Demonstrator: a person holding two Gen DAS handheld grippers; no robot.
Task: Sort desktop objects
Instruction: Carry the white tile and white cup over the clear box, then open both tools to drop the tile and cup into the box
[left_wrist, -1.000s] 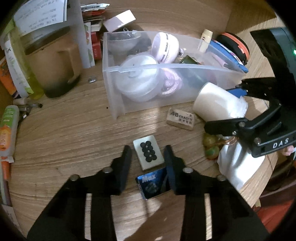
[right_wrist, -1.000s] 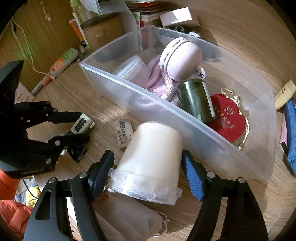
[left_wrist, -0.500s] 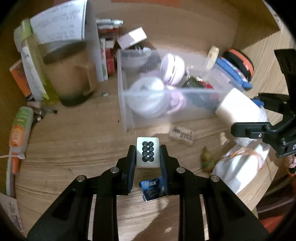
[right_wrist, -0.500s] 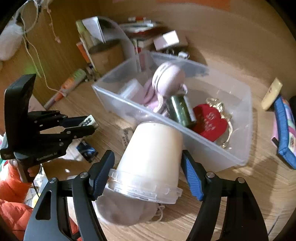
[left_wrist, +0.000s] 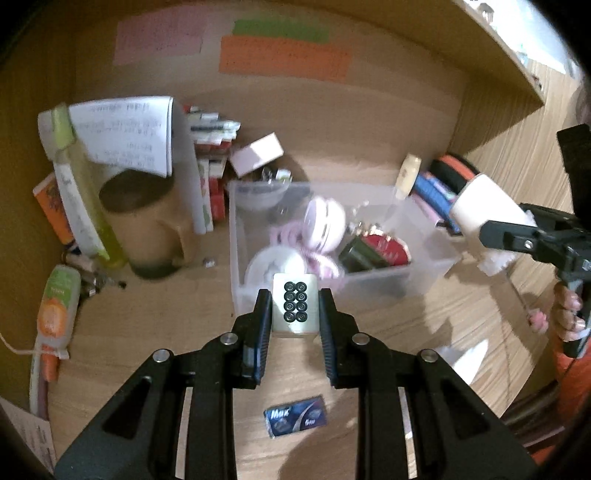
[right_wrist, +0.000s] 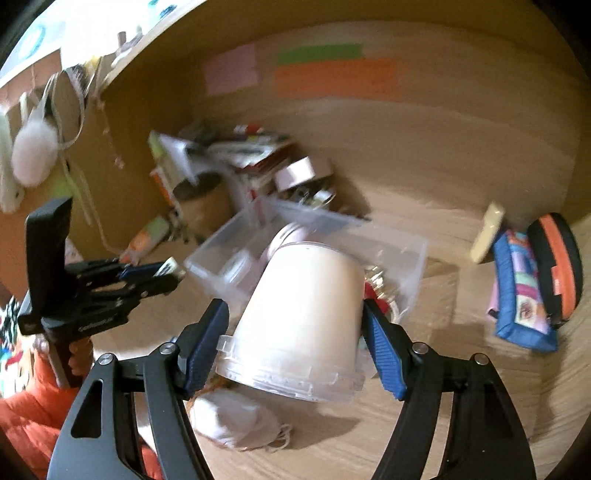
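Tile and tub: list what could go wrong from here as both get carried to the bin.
1. The left hand-held gripper pinches the tile only by its side edges; it may slip out.
2. The right hand-held gripper holds the tub tilted on its tapered wall; it may slide out.
3. The bin is already crowded, so the tub may not fit.

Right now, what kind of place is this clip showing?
Probably a cluttered home desk nook: a wooden desktop under a shelf, sticky notes on the back panel, and a clear storage bin of small items.
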